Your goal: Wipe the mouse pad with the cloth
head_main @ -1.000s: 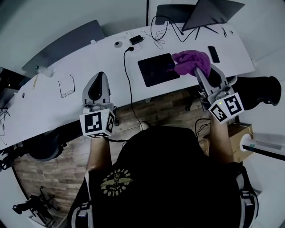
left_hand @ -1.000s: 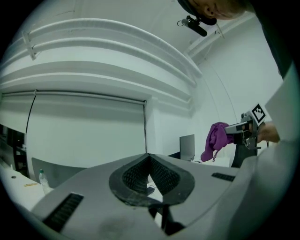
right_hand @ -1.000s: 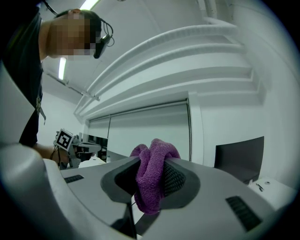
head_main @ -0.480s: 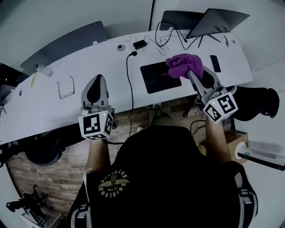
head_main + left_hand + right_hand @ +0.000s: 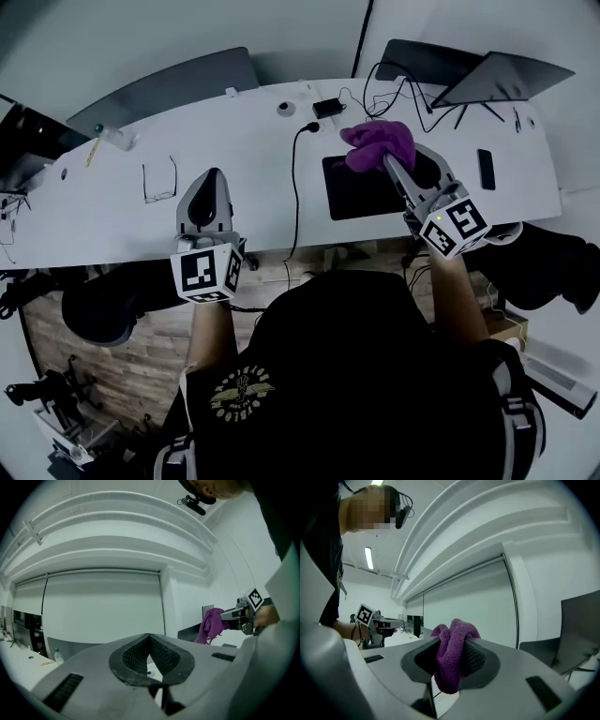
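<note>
In the head view a black mouse pad [image 5: 366, 197] lies on the white desk [image 5: 244, 141]. A purple cloth [image 5: 379, 142] hangs bunched over the pad's far part, and my right gripper [image 5: 390, 159] is shut on it. The right gripper view shows the cloth [image 5: 452, 656] pinched between the two jaws. My left gripper [image 5: 210, 178] is over the desk's near edge, well left of the pad, shut with nothing in it. Its own view shows the jaw pads [image 5: 149, 656] pressed together, with the cloth [image 5: 211, 624] off to the right.
A black cable [image 5: 295, 187] runs across the desk just left of the pad, from a charger [image 5: 328, 106]. Glasses [image 5: 159, 180] lie to the left, a phone [image 5: 486, 169] right of the pad, and a laptop [image 5: 492, 80] at the far right. A dark chair [image 5: 548, 272] stands at the right.
My right gripper has carried the cloth leftward, from beside the pad's right edge to over its far part. The left gripper has stayed by the near edge.
</note>
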